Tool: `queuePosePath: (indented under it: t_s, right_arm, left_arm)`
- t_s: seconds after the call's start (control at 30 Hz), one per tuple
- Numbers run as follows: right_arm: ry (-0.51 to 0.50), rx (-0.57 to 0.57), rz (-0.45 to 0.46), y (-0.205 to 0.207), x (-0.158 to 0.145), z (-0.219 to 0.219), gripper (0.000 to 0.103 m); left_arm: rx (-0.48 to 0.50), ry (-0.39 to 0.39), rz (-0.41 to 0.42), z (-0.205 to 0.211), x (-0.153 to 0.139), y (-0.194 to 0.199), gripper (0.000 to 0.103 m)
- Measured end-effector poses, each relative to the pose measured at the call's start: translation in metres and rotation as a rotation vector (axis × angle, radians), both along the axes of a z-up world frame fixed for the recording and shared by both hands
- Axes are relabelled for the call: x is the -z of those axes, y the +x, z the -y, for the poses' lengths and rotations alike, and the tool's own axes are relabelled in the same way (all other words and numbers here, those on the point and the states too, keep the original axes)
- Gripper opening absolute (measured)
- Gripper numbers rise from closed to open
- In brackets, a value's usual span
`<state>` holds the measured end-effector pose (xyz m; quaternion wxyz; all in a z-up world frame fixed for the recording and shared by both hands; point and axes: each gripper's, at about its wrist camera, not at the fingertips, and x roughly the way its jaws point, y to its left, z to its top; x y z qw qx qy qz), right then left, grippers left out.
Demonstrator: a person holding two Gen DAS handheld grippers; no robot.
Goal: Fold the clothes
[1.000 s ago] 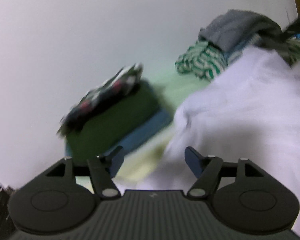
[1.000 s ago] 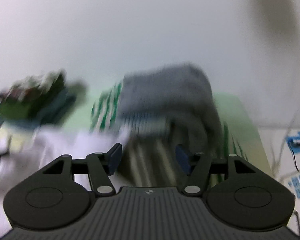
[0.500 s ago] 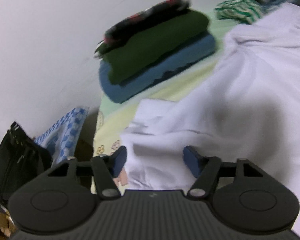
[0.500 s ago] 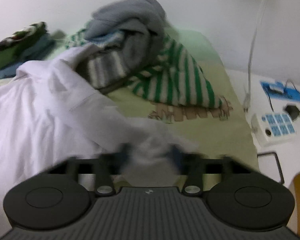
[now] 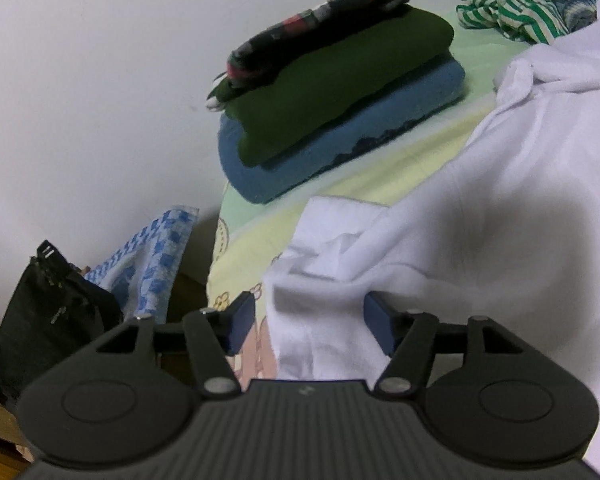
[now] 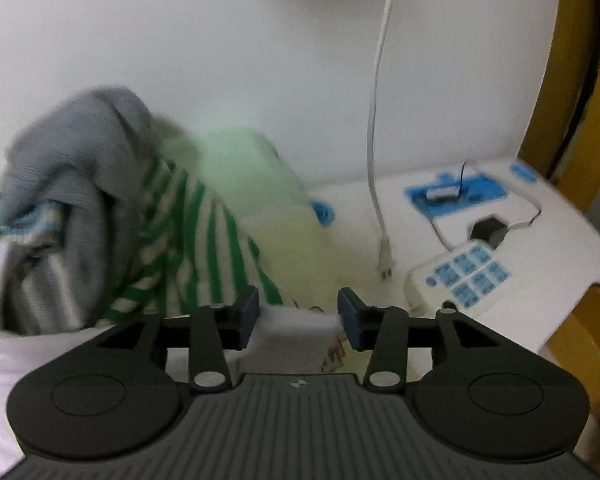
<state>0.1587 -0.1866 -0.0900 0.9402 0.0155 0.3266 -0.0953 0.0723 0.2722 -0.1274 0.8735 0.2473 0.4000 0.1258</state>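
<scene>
A crumpled white garment (image 5: 500,208) lies spread over the pale green-yellow bed sheet (image 5: 364,176). My left gripper (image 5: 310,326) is open, its fingers either side of the garment's near corner at the bed's left edge. My right gripper (image 6: 298,318) is open, with a white edge of the same garment (image 6: 296,332) lying between its fingers. A stack of folded clothes (image 5: 340,112), blue, dark green and patterned black, sits near the wall. A heap of unfolded clothes (image 6: 112,216), grey and green-striped, lies beyond the right gripper.
A black bag (image 5: 48,320) and a blue checked cloth (image 5: 152,256) sit off the bed's left side. To the right stand a white cable (image 6: 378,128), a white power strip (image 6: 464,272) and a blue-and-white item (image 6: 456,196) on a white surface.
Both grippers dropped down toward the white garment's near edge. The left view swung down and left toward the bed's corner; the right view swung right toward the power strip.
</scene>
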Motion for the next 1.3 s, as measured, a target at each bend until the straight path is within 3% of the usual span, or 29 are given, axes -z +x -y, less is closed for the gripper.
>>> queuePosePath:
  t_s: [0.07,0.13,0.23,0.3,0.37,0.5,0.6,0.7,0.8,0.87,0.93,1.03,1.17,1.3]
  right_arm:
    - [-0.025,-0.138,0.015,-0.027,-0.007,-0.020,0.052]
    - [-0.048,-0.279,0.021,-0.052,-0.012,-0.041,0.060]
    - [-0.069,-0.504,-0.046,-0.072,-0.005,-0.076,0.061]
    - [-0.069,-0.537,-0.126,-0.064,0.007,-0.090,0.058]
    - [-0.040,-0.476,-0.152,-0.046,0.016,-0.087,0.053]
    - [0.081,-0.204,-0.134,-0.008,0.023,-0.050,0.051]
    - [0.060,-0.075,-0.080,0.004,0.023,-0.032,0.035]
    - [-0.003,-0.004,-0.068,-0.008,0.010,-0.040,0.038]
    - [0.152,-0.182,-0.058,-0.028,-0.011,-0.065,0.038]
    - [0.165,-0.365,-0.058,-0.037,-0.026,-0.105,0.039]
    - [0.152,-0.544,-0.044,-0.040,-0.038,-0.152,0.051]
    - [0.158,-0.755,-0.045,-0.037,-0.044,-0.224,0.058]
    - [0.104,-0.906,-0.077,-0.025,-0.031,-0.311,0.058]
    - [0.156,-0.955,-0.125,-0.003,-0.012,-0.370,0.057]
  left_arm:
    - [0.005,0.003,0.024,0.001,-0.006,-0.012,0.066]
    - [0.013,-0.018,0.054,0.004,-0.014,-0.024,0.066]
    - [0.050,-0.078,0.081,0.012,-0.025,-0.037,0.065]
    - [0.118,-0.117,0.079,0.024,-0.029,-0.039,0.065]
    - [0.177,-0.144,0.070,0.037,-0.029,-0.036,0.065]
    - [0.265,-0.185,0.036,0.059,-0.021,-0.023,0.066]
    - [0.262,-0.183,-0.005,0.061,-0.008,-0.012,0.066]
    - [0.222,-0.229,-0.034,0.049,-0.001,-0.012,0.066]
    - [0.211,-0.265,-0.037,0.042,-0.001,-0.025,0.068]
    - [0.200,-0.286,-0.022,0.039,0.001,-0.034,0.068]
    - [0.190,-0.308,-0.007,0.036,0.002,-0.043,0.068]
    - [0.161,-0.345,0.024,0.027,-0.003,-0.050,0.066]
    - [0.122,-0.368,0.082,0.006,-0.014,-0.054,0.069]
    - [0.036,-0.331,0.110,-0.028,-0.017,-0.041,0.074]
